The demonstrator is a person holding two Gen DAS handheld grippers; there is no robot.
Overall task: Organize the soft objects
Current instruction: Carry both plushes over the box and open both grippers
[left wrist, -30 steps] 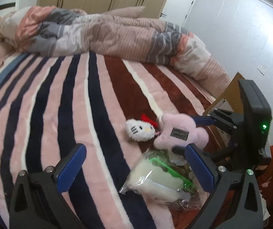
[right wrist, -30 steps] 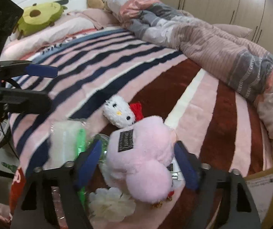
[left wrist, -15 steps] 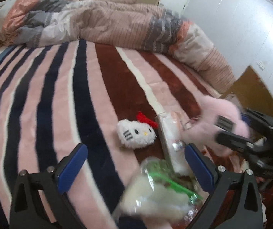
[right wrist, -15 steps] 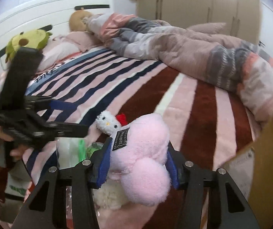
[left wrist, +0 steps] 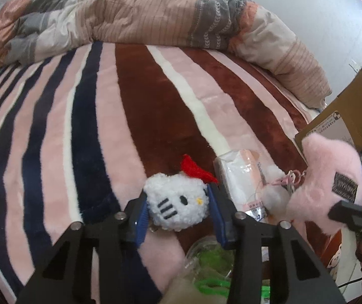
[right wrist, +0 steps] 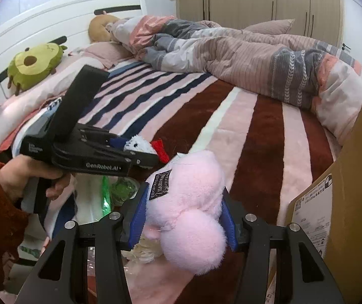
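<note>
A: Left wrist view: left claw [left wrist: 178,209] clamped on white cat-face plush [left wrist: 177,204], blue pads pressed against both sides. Red bow [left wrist: 196,169] at upper right of plush. Position?

B: On striped blanket [left wrist: 79,116] of bed, near its front edge. Tissue packet [left wrist: 241,177] just beside, to the right. Clear bag with green contents [left wrist: 211,261] below the claw.

A: Right wrist view: right claw [right wrist: 182,215] closed around pink plush [right wrist: 188,202], dark label [right wrist: 160,185] facing left. Location?

B: Raised above front edge of bed, beside cardboard box [right wrist: 353,197] at right. White fluffy item [right wrist: 145,250] underneath. Contact with blanket: cannot tell.

A: Background?

B: Rumpled quilt [right wrist: 244,53] across far side of bed. Avocado plush [right wrist: 34,63] against white headboard [right wrist: 61,17]. Hand [right wrist: 29,179] with red sleeve gripping left tool handle.
</note>
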